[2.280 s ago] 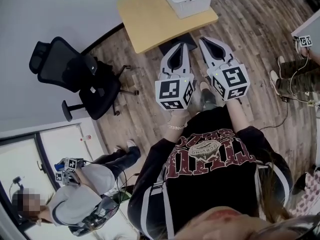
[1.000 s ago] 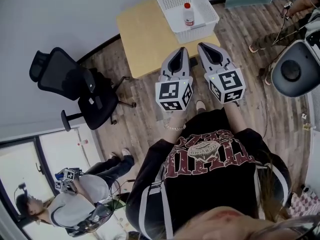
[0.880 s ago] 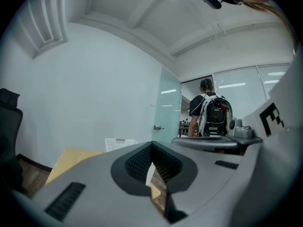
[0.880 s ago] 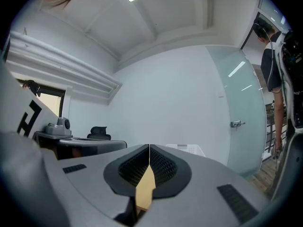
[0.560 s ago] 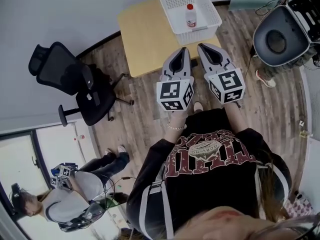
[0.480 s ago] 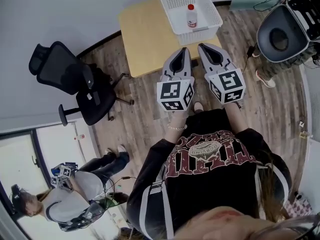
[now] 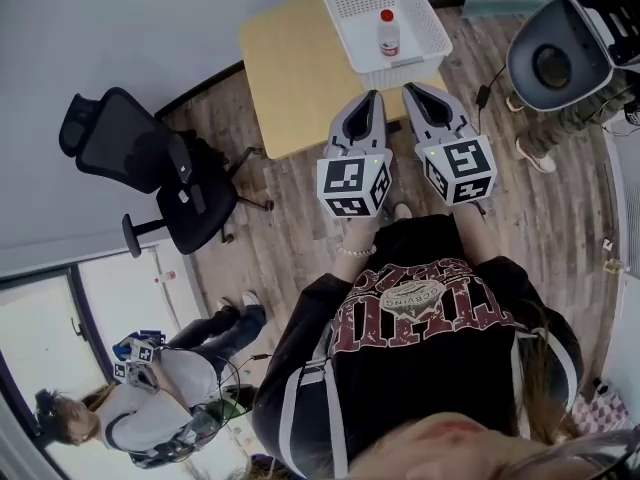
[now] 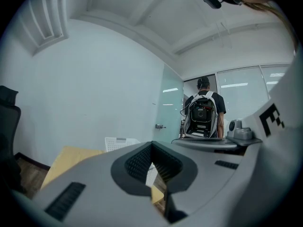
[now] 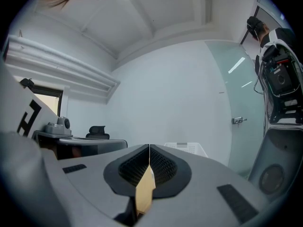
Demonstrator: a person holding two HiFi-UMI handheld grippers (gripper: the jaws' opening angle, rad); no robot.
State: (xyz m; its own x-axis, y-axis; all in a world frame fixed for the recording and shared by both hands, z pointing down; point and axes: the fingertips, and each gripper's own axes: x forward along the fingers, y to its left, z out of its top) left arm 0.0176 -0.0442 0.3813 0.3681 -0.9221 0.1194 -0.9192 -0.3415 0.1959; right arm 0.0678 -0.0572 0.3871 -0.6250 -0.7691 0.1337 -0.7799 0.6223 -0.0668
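In the head view my left gripper point(image 7: 373, 95) and my right gripper point(image 7: 408, 89) are held side by side in front of my chest, both shut with nothing between the jaws. Their tips hang over the near edge of a small yellow table point(image 7: 291, 63). A white mesh basket point(image 7: 421, 30) stands on the table's far right corner, with a small clear bottle with a red cap point(image 7: 387, 32) inside it. In the left gripper view the left gripper point(image 8: 152, 145) points level at the basket point(image 8: 119, 143) and table point(image 8: 71, 157). In the right gripper view the right gripper point(image 9: 149, 147) points at the basket point(image 9: 185, 148).
A black office chair point(image 7: 150, 163) stands on the wood floor left of the table. A person with a backpack point(image 7: 555, 53) walks at the right, seen from behind in the left gripper view point(image 8: 203, 115). Another person point(image 7: 150, 408) crouches at lower left holding marker cubes. A grey wall runs behind the table.
The head view has shifted slightly, so table and basket sit a little lower and closer. The person with the backpack has moved nearer on the right. Both grippers stay shut, side by side.
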